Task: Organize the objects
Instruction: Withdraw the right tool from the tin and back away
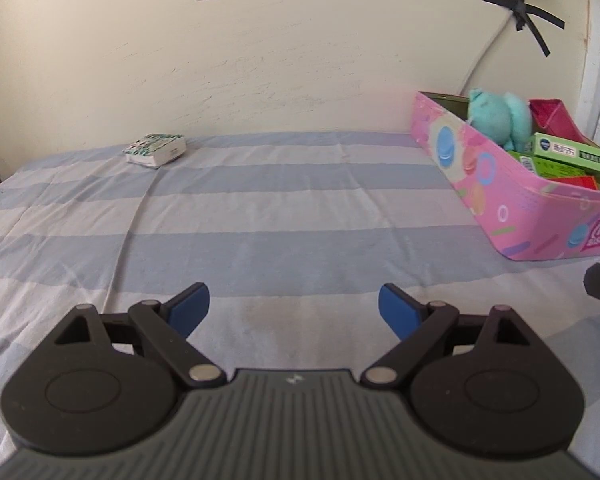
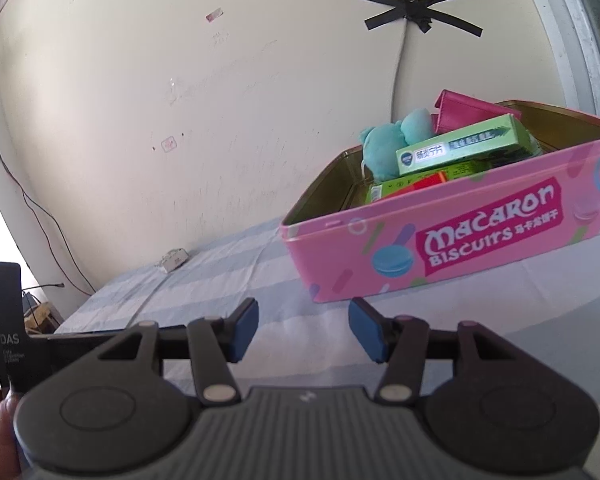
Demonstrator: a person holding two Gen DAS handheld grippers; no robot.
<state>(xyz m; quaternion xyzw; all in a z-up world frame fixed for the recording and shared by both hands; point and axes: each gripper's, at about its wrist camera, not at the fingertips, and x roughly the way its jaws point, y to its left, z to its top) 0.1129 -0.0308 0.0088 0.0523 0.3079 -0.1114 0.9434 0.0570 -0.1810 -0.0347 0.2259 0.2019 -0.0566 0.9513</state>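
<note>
A biscuit tin (image 1: 512,184) sits on the bed (image 1: 284,216) near its right back corner, by the wall (image 1: 300,60). In it lie a plush toy (image 1: 498,118), medicine boxes (image 1: 572,154) before it and a folded box (image 1: 556,118) behind. A tissue pack (image 1: 156,149) lies well apart, at the left back edge.

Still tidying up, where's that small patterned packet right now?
The small patterned packet lies alone on the striped bedsheet by the wall, far left of the pink macaron tin.
</note>
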